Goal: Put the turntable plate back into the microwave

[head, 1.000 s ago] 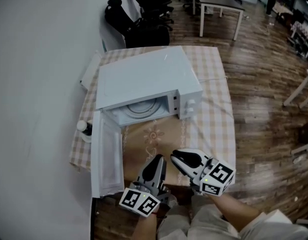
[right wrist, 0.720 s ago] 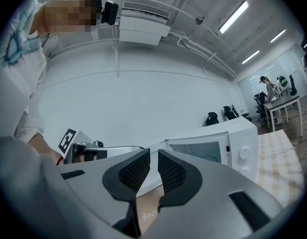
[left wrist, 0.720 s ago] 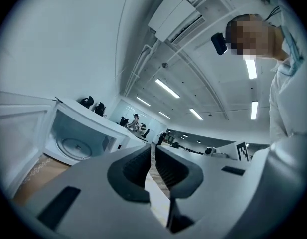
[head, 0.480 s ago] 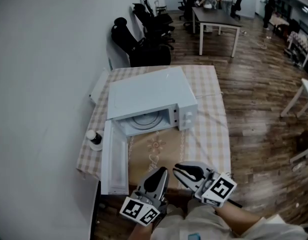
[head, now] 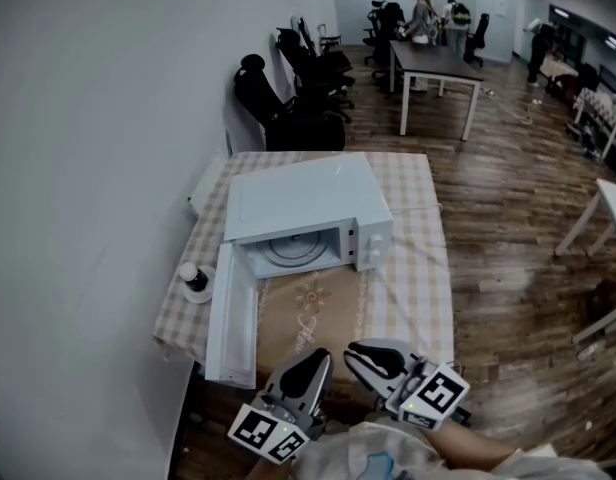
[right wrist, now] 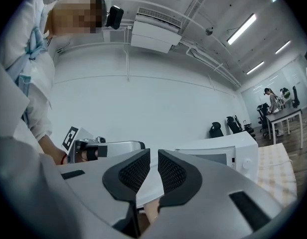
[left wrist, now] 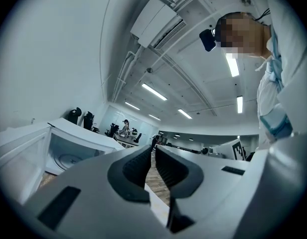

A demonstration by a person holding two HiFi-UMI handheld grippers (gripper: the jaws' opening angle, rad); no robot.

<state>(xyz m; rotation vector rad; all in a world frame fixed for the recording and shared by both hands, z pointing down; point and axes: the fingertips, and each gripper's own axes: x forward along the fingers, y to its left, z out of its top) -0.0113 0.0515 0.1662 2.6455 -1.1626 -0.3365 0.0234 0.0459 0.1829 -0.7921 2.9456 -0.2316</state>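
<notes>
The white microwave (head: pixel 303 203) stands on the checked tablecloth with its door (head: pixel 233 313) swung wide open to the left. The glass turntable plate (head: pixel 293 250) lies flat inside the cavity; it also shows in the left gripper view (left wrist: pixel 69 161). My left gripper (head: pixel 318 358) and right gripper (head: pixel 356 352) hover side by side off the table's near edge, well short of the microwave. Both are shut with nothing between the pads, as seen in the left gripper view (left wrist: pixel 153 151) and the right gripper view (right wrist: pixel 154 156).
A small dark-capped bottle (head: pixel 193 278) stands at the table's left edge beside the open door. The table (head: pixel 418 268) is against the wall on the left. Black office chairs (head: pixel 288 98) stand behind it, and another table (head: pixel 433 63) with people is farther back.
Both grippers have drawn back from the microwave past the table's near edge. The head view has risen, so the microwave looks smaller and farther away. The plate stays inside.
</notes>
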